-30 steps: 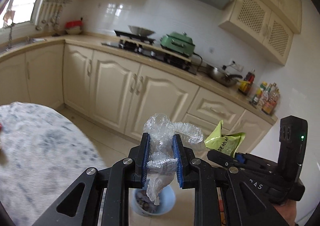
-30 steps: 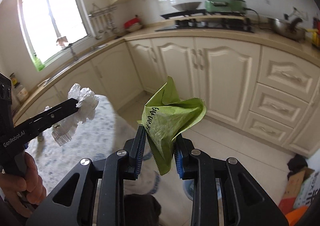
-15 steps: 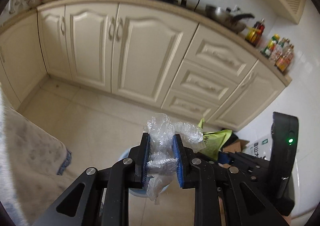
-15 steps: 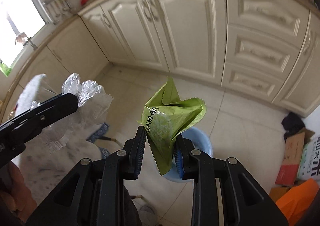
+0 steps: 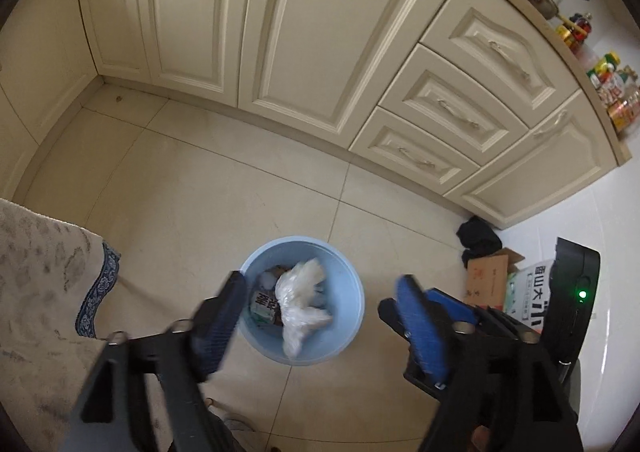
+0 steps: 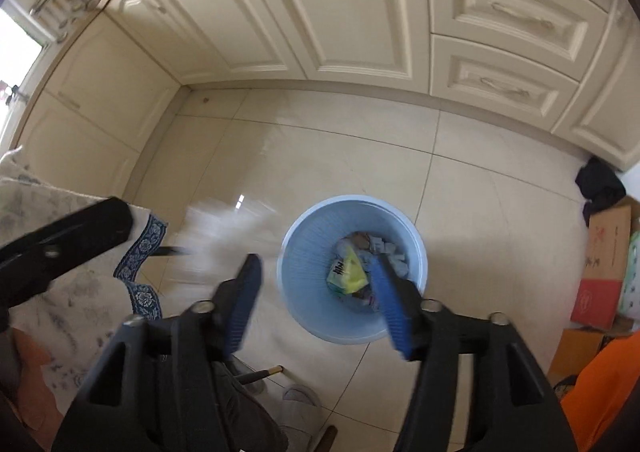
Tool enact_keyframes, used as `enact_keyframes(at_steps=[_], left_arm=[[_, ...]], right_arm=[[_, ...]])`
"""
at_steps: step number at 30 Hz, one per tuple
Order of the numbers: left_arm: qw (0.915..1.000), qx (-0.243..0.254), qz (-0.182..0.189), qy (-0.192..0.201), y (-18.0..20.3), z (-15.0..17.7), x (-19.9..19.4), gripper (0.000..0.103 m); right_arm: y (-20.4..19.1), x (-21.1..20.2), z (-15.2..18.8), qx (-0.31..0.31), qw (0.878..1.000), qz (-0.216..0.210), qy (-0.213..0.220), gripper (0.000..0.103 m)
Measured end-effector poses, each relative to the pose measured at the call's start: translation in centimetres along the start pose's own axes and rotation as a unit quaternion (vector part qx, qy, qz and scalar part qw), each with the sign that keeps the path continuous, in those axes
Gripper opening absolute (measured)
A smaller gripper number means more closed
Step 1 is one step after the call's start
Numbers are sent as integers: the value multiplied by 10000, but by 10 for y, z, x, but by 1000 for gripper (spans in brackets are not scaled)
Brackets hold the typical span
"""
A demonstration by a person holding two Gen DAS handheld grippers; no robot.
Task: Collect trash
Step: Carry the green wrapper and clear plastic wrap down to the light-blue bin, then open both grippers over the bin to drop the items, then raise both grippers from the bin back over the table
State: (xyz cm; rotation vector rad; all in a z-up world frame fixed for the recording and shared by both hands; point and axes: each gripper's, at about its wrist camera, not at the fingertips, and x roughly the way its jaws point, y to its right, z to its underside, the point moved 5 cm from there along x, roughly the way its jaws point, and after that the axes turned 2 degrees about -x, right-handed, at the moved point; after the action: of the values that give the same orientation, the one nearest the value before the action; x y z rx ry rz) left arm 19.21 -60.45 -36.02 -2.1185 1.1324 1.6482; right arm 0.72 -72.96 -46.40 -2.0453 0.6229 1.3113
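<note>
A light blue trash bin [image 5: 352, 304] stands on the tiled floor, also in the right wrist view [image 6: 296, 252]. My left gripper [image 5: 320, 316] is open above it; the crumpled clear plastic wrap [image 5: 300, 300] is in mid-air over the bin or just inside it. My right gripper [image 6: 316, 292] is open above the bin; the green snack wrapper [image 6: 347, 272] lies inside on other trash. The right gripper also shows at the right edge of the left wrist view [image 5: 576, 292].
Cream kitchen cabinets [image 5: 320, 32] run along the far wall. A table with a blue-trimmed cloth [image 5: 48, 284] is at the left. Cardboard boxes [image 6: 604, 264] and a dark cloth [image 5: 478, 238] sit at the right by the wall. Slippers [image 6: 298, 398] show below.
Both grippers tipped down over the bin and opened. The plastic wrap left my left gripper and the green wrapper left my right gripper; both dropped toward the bin.
</note>
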Motion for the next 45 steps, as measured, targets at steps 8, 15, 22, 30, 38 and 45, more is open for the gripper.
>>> enact_keyframes(at_steps=[8,15,22,30,38,45], left_arm=[[9994,-45,-158,290,12,0,-23,94],[9936,-78,-117,1119,28,12,-102,101],[9747,-165,-254,2215,-5,62,-226,102],[9453,-647,-762,3106,-77,135,-335,102],[9150,-1202,-1262,3639,-144,246,-428,102],[8877,-1613,-1774,3930,-180,312,-483,102]], right_arm=[[0,-22,3,236,9993,200,232,103],[-29,-66,-11,146,9975,65,690,103],[-99,-130,-28,-382,9905,-203,1303,103],[-218,-179,-20,-1213,9756,-728,1676,103],[-350,-205,14,-2045,9501,-1486,1829,103],[-433,-220,52,-2618,9275,-1877,1896,103]])
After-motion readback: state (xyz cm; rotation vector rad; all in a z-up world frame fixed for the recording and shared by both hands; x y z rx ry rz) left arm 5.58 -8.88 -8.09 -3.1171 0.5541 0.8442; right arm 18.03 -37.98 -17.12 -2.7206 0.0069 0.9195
